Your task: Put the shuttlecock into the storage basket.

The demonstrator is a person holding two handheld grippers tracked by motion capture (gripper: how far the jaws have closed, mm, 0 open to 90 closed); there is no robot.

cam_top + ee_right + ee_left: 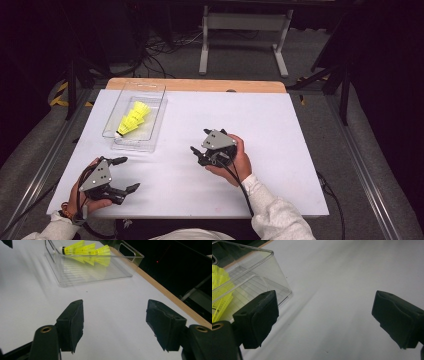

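Shuttlecocks (132, 120), bright yellow and nested into one stack, lie inside a clear plastic bin (156, 131) at the far left of the white table (280, 150). From the high view we see the stack pointing its white cork end toward the near left corner of the bin, with the flared skirts toward the far side.

We hold the left gripper (124, 174) at the near left of the table, just near of the bin, and its jaws stand wide apart with nothing between them. The right gripper (200, 144) sits near the middle of the table, well apart from the bin. In the high view its jaws are partly hidden under its grey plate, so we cannot judge the gap there.

The right gripper view settles that: the right gripper (115, 322) has its two black jaws spread wide over bare white table, gripping nothing. Farther off, that view shows the bin (100, 277) with its ribbed floor and a handle cut-out in the end wall, and the shuttlecocks (87, 251) lying on their side.

The left gripper view brings us closer to the bin (279, 285), showing one clear corner of it just beyond the gripper's left-hand jaw, and a slice of yellow shuttlecock skirt (219, 287) behind the wall. The left gripper (325, 312) is open over bare table.
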